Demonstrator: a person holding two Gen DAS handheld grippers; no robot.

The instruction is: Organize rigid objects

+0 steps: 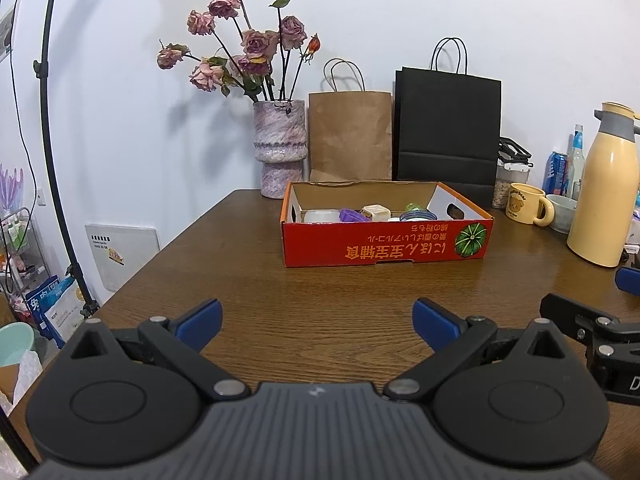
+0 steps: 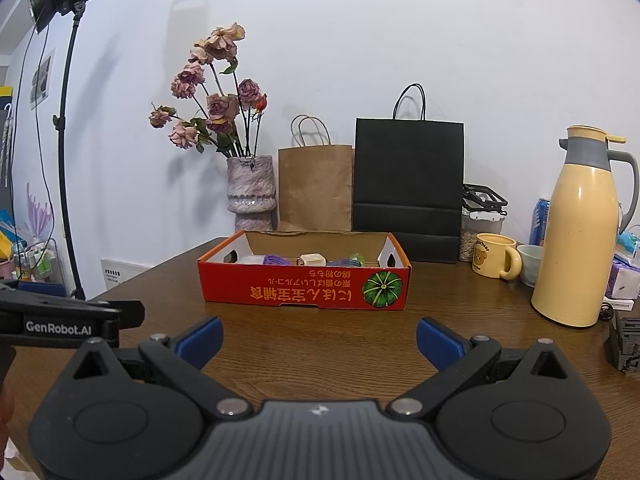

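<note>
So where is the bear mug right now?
The bear mug stands on the table's right side, between the seed jar and a small pale bowl, left of the yellow thermos.

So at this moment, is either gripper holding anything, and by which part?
Nothing is held. The left gripper and right gripper both stand open over bare table, short of the red box.

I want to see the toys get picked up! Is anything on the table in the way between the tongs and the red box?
No. Only bare table lies between both open tongs and the red box. The flask and mug stand off to the right.
</note>
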